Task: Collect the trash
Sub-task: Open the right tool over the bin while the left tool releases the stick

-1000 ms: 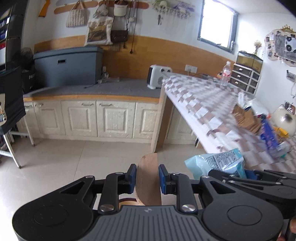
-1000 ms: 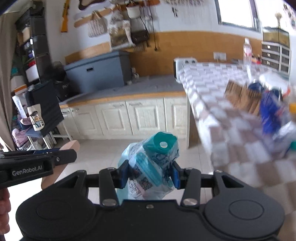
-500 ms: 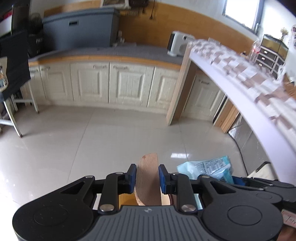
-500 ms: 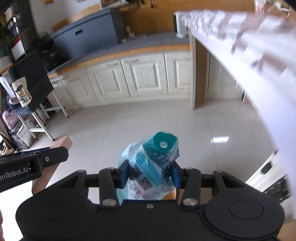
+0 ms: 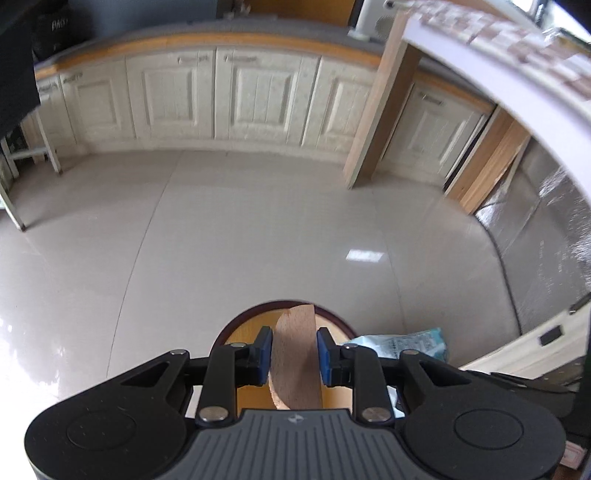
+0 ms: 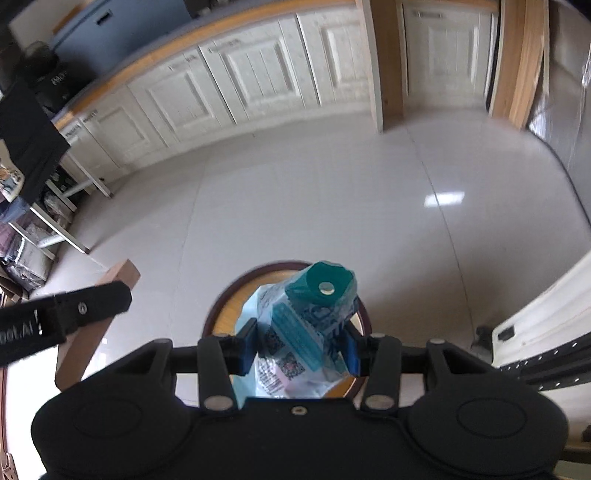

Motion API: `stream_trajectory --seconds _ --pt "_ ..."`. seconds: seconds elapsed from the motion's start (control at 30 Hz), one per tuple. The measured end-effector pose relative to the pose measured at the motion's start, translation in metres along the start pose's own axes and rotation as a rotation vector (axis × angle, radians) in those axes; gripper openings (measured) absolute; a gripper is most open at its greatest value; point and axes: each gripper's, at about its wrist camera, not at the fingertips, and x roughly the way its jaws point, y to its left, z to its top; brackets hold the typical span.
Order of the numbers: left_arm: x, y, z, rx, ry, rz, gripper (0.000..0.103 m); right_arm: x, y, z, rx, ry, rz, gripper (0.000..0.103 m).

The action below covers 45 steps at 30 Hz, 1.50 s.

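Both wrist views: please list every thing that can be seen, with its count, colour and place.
wooden block: 1, light brown, between the left claw's pads
plastic pouch: 1, pale blue with teal cap, between the right claw's pads
round bin: 1, dark rim, yellow inside, on the floor under both claws
cabinets: several doors, cream, along the far wall
floor: grey tiles, glossy
left claw: 1, black, blue pads
right claw: 1, black, blue pads

Glossy pale tiled floor throughout. Cream cabinet doors along the far wall, under a wood-edged grey tabletop. Checkered tablecloth upper right, wooden leg beneath.
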Motion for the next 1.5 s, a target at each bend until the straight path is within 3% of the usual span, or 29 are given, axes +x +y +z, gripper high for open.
stream_trajectory --seconds 0.3,0.53,0.77,0.87,0.93,1.07,1.2,1.5 --pt "0.081 0.013 -0.01 -0.03 0.188 -0.003 0.027 0.058 -0.008 -0.002 -0.033 0.107 -0.019 0.047" --pt "0.115 0.027 -0.024 -0.044 0.269 0.034 0.027 0.09 -0.011 0.002 -0.062 0.172 -0.017 0.047" --pt "0.136 0.038 -0.023 -0.071 0.285 0.043 0.027 0.106 -0.007 -0.001 -0.12 0.206 -0.017 0.048" --pt "0.139 0.039 -0.027 -0.104 0.27 0.024 0.027 0.11 -0.011 -0.002 -0.117 0.176 0.005 0.053" --pt "0.143 0.038 -0.032 -0.112 0.281 0.014 0.027 0.113 -0.014 -0.004 -0.103 0.181 0.011 0.065" --pt "0.151 0.036 -0.037 -0.091 0.311 0.014 0.029 0.12 -0.016 -0.008 -0.111 0.212 -0.009 0.067" --pt "0.156 0.037 -0.039 -0.085 0.319 0.022 0.039 0.123 -0.019 -0.006 -0.102 0.223 -0.014 0.067" --pt "0.15 0.042 -0.041 -0.065 0.322 0.069 0.047 0.124 -0.028 -0.009 -0.111 0.252 -0.031 0.067"
